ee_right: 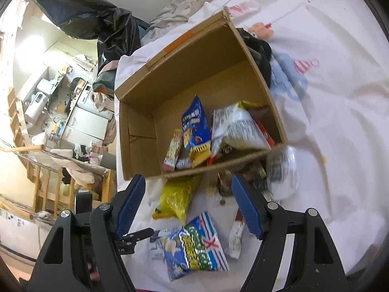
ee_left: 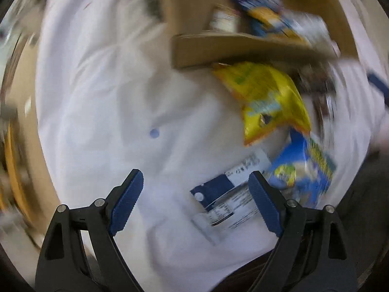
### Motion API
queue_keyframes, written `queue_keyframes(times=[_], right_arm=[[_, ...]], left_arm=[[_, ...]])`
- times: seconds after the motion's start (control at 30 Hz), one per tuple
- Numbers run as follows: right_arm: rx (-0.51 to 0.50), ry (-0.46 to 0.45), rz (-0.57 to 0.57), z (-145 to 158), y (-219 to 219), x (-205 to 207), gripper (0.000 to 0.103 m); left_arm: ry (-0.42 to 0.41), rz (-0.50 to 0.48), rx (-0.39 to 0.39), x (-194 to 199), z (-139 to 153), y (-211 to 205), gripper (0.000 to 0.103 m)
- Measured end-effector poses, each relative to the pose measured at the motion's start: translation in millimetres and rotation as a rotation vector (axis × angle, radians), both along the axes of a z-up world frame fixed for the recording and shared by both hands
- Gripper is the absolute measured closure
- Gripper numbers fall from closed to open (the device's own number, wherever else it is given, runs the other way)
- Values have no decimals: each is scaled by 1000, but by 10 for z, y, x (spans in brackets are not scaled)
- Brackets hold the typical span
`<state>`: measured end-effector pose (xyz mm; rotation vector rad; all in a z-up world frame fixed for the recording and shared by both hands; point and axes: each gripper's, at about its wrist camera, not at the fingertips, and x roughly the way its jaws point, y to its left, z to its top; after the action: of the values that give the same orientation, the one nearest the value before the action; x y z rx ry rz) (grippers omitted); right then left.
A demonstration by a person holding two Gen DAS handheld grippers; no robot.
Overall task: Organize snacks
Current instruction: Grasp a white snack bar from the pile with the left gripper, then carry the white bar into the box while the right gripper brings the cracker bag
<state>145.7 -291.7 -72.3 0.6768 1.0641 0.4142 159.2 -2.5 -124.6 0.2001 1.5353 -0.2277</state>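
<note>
A cardboard box [ee_right: 136, 126] lies on a white sheet and holds several snack packets, among them a blue one [ee_right: 195, 129] and a white one [ee_right: 238, 129]. In front of it lie a yellow bag [ee_right: 177, 197], a blue, white and green packet [ee_right: 199, 243] and a white stick packet [ee_right: 237, 236]. My right gripper [ee_right: 188, 180] hangs open above these, gripping nothing. The left wrist view is blurred. My left gripper [ee_left: 195, 174] points down at the sheet, open and empty, beside a dark-blue and white packet [ee_left: 228, 199], a blue packet [ee_left: 301, 175] and the yellow bag [ee_left: 265, 99]. The box [ee_left: 194, 51] is beyond.
A blurred clear packet [ee_right: 283, 170] and a dark packet [ee_right: 252, 172] sit at the box's near right corner. Black cloth [ee_right: 262, 53] lies behind the box. The bed's left edge [ee_right: 116, 170] drops to a cluttered room with a wooden rail [ee_right: 48, 189].
</note>
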Motion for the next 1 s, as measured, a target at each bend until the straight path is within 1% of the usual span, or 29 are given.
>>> queue_keyframes(times=[0.03,0.07,0.1,0.17,0.27,0.33,0.4,0.43,0.47,0.53,0.6,0.63,0.8,0.83,0.87,1.0], right_arm=[[0,1,0,-3,-12,-17,27],[-6,1,1,-2,-18,-30,27],[-17,-1,1,5,-27,-47,27],[-18,-5,-5,15,-58,-83,27],[2,5,-21,-2,-113,-117,27],[13,12,-29,-16,-130,-137,27],[25,12,-28,-22,-126,-143,27],[26,10,-24,-16,-113,-141,27],[24,7,-19,-6,-97,-136,27],[18,2,-10,8,-67,-126,27],[18,2,-4,7,-49,-123,27],[18,2,1,6,-41,-122,27],[22,16,13,-21,-27,-105,27],[24,20,20,-30,-13,-104,27],[21,24,33,-36,12,-103,27],[2,38,102,-67,168,-115,27]], left_arm=[[5,-56,30,6,-9,-40,17],[9,-89,39,12,-16,-65,17],[19,-114,38,17,-31,-94,18],[46,-174,48,14,-99,-175,25],[88,-265,54,-26,-234,-320,27],[110,-281,45,-51,-310,-390,27],[98,-286,39,-30,-344,-478,28],[92,-299,39,-22,-359,-504,34],[96,-309,34,-5,-387,-536,49],[119,-300,34,58,-454,-579,58],[116,-293,27,75,-460,-591,83],[112,-292,33,71,-443,-591,91],[58,-282,22,-21,-167,-506,91],[50,-263,14,-34,-100,-490,91],[37,-225,-6,-39,-13,-452,91],[21,-141,-87,-164,248,-280,91]])
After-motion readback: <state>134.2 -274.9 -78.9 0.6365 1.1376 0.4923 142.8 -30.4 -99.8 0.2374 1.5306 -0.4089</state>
